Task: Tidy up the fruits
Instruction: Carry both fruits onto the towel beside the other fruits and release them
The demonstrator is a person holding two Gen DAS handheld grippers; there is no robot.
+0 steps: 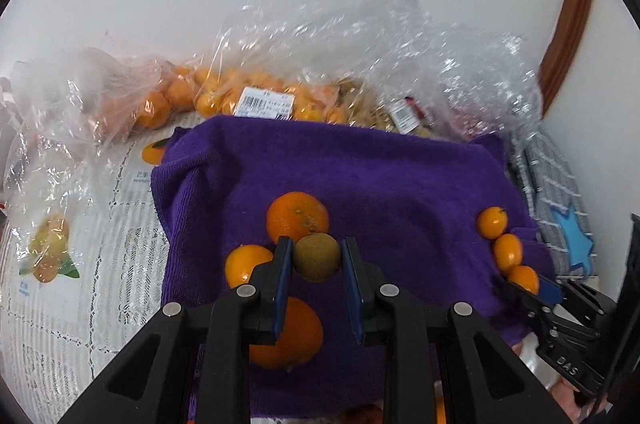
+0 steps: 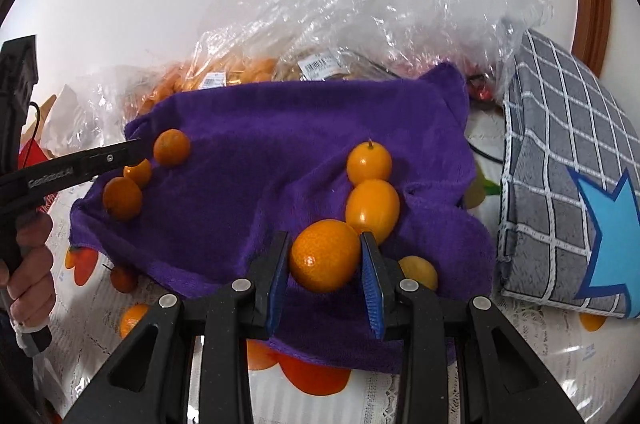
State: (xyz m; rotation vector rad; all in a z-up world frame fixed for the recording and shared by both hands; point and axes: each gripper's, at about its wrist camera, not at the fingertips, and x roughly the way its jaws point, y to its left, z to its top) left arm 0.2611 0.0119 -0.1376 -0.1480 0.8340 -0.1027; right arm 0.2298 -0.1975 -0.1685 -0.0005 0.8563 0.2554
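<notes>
A purple towel (image 1: 360, 175) lies spread on the table with fruit on it. My left gripper (image 1: 316, 248) is shut on a small greenish-brown fruit (image 1: 317, 260). Three oranges (image 1: 298, 218) sit close around that gripper, one behind, one left and one under the left finger. At the towel's right edge two small kumquats (image 2: 368, 163) lie in a line. My right gripper (image 2: 324, 240) is shut on a third kumquat (image 2: 324, 258) at the near end of that line. In the left wrist view the right gripper (image 1: 536, 288) shows at the right edge.
Plastic bags of oranges (image 1: 224, 95) and crumpled clear bags (image 2: 360, 15) crowd the back against a white wall. A grey checked cushion (image 2: 560, 143) with a blue star lies right of the towel. A lace tablecloth (image 1: 80, 304) printed with fruit covers the table. A hand (image 2: 30, 264) grips the left tool.
</notes>
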